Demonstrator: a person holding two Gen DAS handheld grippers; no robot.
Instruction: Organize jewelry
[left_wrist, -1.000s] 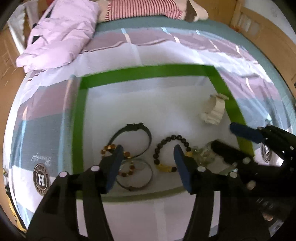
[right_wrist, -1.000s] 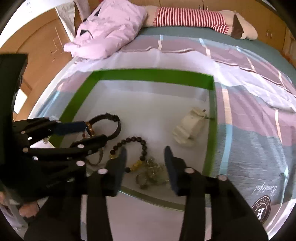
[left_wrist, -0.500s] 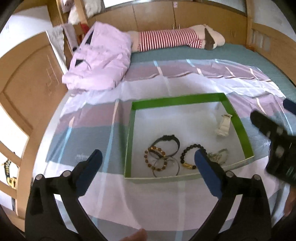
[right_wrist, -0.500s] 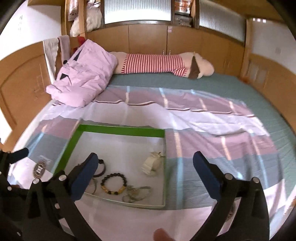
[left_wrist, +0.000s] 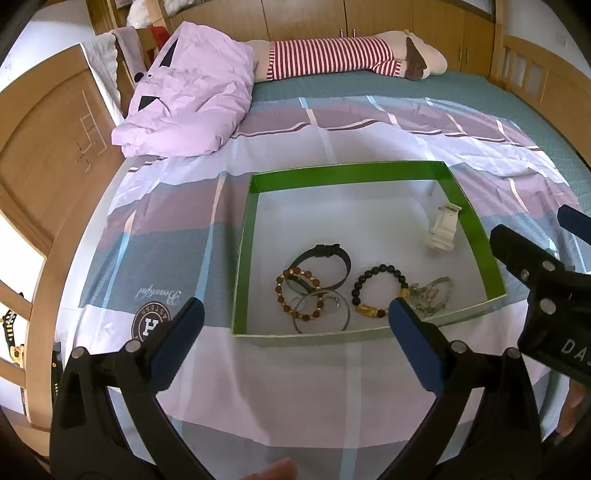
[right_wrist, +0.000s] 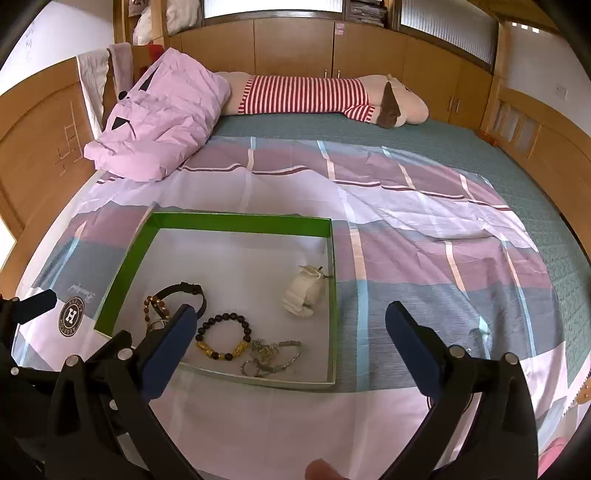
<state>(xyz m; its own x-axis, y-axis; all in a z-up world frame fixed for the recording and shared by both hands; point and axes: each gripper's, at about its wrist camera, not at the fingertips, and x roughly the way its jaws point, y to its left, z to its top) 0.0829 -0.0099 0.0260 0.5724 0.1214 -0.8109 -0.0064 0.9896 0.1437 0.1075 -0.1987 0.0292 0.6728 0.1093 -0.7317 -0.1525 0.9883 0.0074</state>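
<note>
A shallow green-walled box (left_wrist: 347, 173) (right_wrist: 240, 220) lies on the bed. Inside it are a white watch (left_wrist: 443, 230) (right_wrist: 303, 293), a black band (left_wrist: 325, 256) (right_wrist: 184, 290), a brown bead bracelet (left_wrist: 299, 295), a thin ring bangle (left_wrist: 321, 312), a black-and-gold bead bracelet (left_wrist: 376, 291) (right_wrist: 223, 338) and a tangle of silver chain (left_wrist: 430, 295) (right_wrist: 269, 356). My left gripper (left_wrist: 293, 345) is open and empty, above the box's near wall. My right gripper (right_wrist: 290, 354) is open and empty, above the near right corner. Each shows at the edge of the other's view.
The box sits on a plaid pink, purple and grey sheet (right_wrist: 424, 258). A lilac pillow (left_wrist: 188, 96) and a striped plush toy (right_wrist: 314, 96) lie at the far end. A wooden bed frame (left_wrist: 48, 155) runs along the left; wooden cabinets stand behind.
Both grippers have pulled back and up from just over the jewelry and opened wide. The jewelry lies in the box as before.
</note>
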